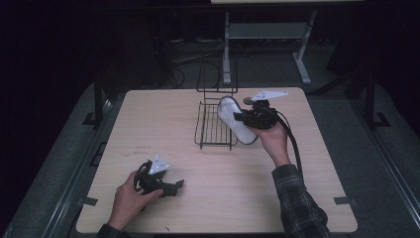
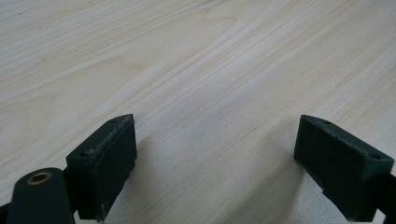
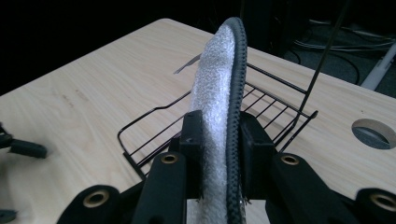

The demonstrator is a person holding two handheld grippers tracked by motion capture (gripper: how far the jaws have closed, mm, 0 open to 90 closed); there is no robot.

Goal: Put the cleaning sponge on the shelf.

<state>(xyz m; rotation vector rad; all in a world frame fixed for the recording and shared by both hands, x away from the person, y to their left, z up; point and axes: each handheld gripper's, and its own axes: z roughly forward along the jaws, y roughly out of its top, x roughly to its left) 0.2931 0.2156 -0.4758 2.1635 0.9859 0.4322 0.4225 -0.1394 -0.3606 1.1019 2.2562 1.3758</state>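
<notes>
A white slipper (image 1: 231, 115) with a black rim is held on edge by my right gripper (image 1: 241, 118), over the right side of a black wire rack (image 1: 212, 133). In the right gripper view the jaws of the right gripper (image 3: 219, 140) are shut on the slipper (image 3: 215, 70), pads pressing its white face and its black rim. The rack (image 3: 154, 140) lies just beyond and below. My left gripper (image 1: 177, 186) rests on the table near the front left. Seen in its own view, the left gripper (image 2: 215, 158) is open, with bare wood between its jaws.
The rack has a tall wire back (image 1: 217, 74) at the table's far edge. A round hole (image 3: 373, 133) is cut in the tabletop to the right of the rack. Beyond the table (image 1: 148, 124) stand a metal frame (image 1: 267, 34) and cables on a dark floor.
</notes>
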